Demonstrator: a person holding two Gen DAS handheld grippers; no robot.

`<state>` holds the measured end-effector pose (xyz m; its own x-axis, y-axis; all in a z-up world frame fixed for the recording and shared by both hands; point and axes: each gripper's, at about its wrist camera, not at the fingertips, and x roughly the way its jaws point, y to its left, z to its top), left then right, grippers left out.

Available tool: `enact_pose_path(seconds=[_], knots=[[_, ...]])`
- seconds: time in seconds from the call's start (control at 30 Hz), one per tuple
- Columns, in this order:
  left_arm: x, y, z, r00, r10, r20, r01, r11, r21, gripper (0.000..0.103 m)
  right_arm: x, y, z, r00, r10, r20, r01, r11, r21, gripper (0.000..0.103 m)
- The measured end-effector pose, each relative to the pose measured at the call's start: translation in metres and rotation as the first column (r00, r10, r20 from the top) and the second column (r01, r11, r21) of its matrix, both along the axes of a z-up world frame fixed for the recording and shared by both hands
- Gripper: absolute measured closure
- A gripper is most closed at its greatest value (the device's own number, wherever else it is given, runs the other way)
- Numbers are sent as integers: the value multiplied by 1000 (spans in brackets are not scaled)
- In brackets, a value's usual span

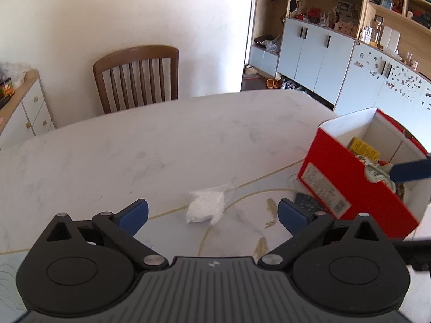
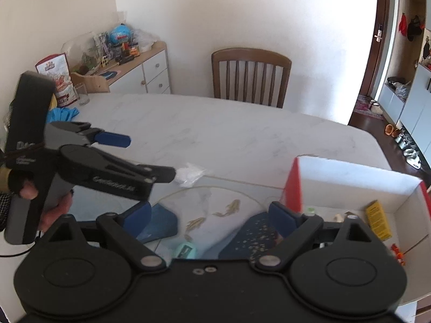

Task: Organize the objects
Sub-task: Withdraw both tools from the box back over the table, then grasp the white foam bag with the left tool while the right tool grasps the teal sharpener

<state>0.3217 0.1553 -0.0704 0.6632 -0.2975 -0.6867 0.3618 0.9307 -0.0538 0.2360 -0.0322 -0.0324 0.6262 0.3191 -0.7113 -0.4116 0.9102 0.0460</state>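
Observation:
A small clear bag of white stuff lies on the marble table. My left gripper stands wide open just short of it, and neither pad touches it. The right wrist view shows that bag past the left gripper, which a hand holds. An open red box with white inner walls stands at the right, with a yellow packet and other items inside. My right gripper is open and holds nothing, low over a dark speckled item beside the box.
A wooden chair stands at the table's far side. A sideboard with clutter, a glass and a blue cloth sit at the left. A blue item and a mint one lie on the fish-patterned mat.

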Motion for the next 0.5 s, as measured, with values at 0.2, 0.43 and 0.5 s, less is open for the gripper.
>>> enact_pose_path(seconds=[0.2,0.43,0.5], knots=[[18,2,-26,999,-10,-31,11,1000,9,0,-4,22,-27,998,32,-54,-33,999,-21,10],[35,-4,-45,1000,-21,-23,21,1000,5,0,-2,42,-61,992,41,-123,-45,998,-32,13],[39,-8,-51,999,-25,-20,25,1000,5,0,0,47,-72,990,30,-136,-37,998,-54,14]])
